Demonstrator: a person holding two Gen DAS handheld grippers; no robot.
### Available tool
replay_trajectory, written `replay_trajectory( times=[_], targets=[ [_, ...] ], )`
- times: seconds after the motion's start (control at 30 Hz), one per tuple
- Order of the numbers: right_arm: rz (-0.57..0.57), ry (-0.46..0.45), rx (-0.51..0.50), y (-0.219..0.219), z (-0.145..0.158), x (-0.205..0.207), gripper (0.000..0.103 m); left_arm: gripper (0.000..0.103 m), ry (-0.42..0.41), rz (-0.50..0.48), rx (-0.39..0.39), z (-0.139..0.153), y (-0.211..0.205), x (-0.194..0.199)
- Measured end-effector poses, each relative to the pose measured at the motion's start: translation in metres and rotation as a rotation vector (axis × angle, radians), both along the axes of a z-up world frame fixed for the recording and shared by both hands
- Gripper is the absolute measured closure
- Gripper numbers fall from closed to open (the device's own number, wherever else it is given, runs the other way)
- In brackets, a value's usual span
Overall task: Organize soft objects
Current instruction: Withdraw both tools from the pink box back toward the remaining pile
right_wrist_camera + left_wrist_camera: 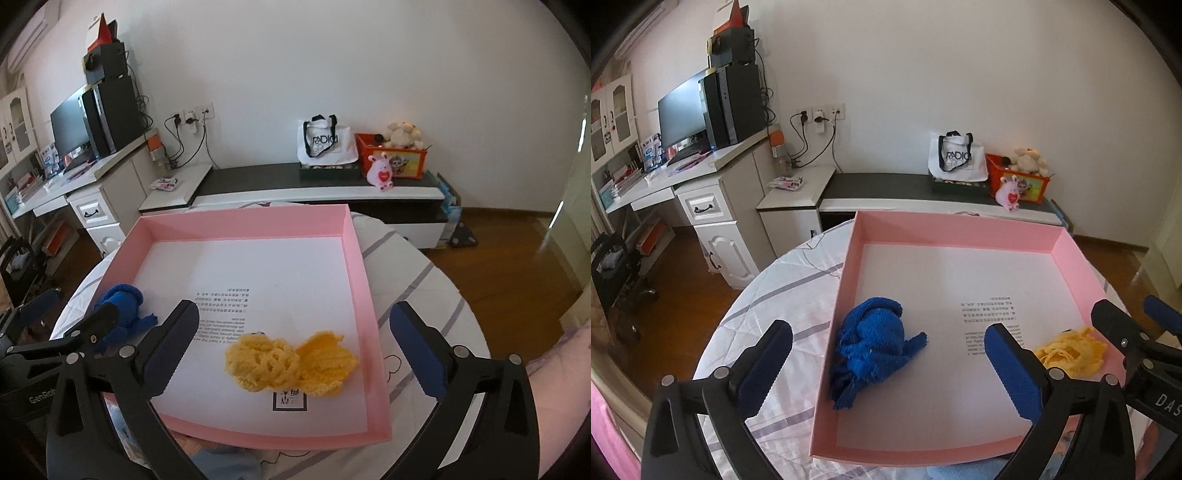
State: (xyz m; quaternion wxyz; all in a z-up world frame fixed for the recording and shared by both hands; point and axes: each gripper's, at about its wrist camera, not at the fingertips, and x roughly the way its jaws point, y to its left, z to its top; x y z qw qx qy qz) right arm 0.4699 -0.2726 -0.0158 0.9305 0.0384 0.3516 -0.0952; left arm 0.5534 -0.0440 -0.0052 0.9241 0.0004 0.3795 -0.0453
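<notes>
A shallow pink box [960,221] with a white printed floor lies on the round table. A crumpled blue cloth [871,347] rests inside by its left wall. It sits below and between the wide-apart fingers of my left gripper [886,332], which is open and touches nothing. A yellow knitted piece [291,363] lies in the box [240,221] near its right wall, just below my open right gripper [294,312], also untouched. Each view shows the other gripper at its edge, the right gripper [1134,314] and the left gripper [72,306]. The blue cloth [122,299] and the yellow piece [1071,352] show in both views.
A white striped quilted cover [417,288] drapes the table. Pale blue fabric [221,461] shows at the near edge under the box. Behind stand a low cabinet with a tote bag [325,142] and an orange toy box [391,153], and a desk with a monitor [681,110].
</notes>
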Motion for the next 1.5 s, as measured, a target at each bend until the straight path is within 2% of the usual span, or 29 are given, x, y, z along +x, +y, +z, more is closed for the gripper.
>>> replay_trajectory(
  times=[0.23, 0.9, 1.5],
  targets=[
    [-0.005, 0.004, -0.004, -0.002, 0.001, -0.006, 0.0, 0.0, -0.013, 0.0, 0.009, 0.001, 0.008, -0.047],
    [-0.008, -0.037, -0.01, 0.003, 0.021, -0.045, 0.0, 0.0, -0.073, 0.019, 0.016, 0.026, 0.017, -0.119],
    [0.001, -0.117, -0.036, 0.028, 0.049, -0.119, 0.0, 0.0, -0.173, 0.037, -0.017, 0.057, 0.033, -0.213]
  ],
)
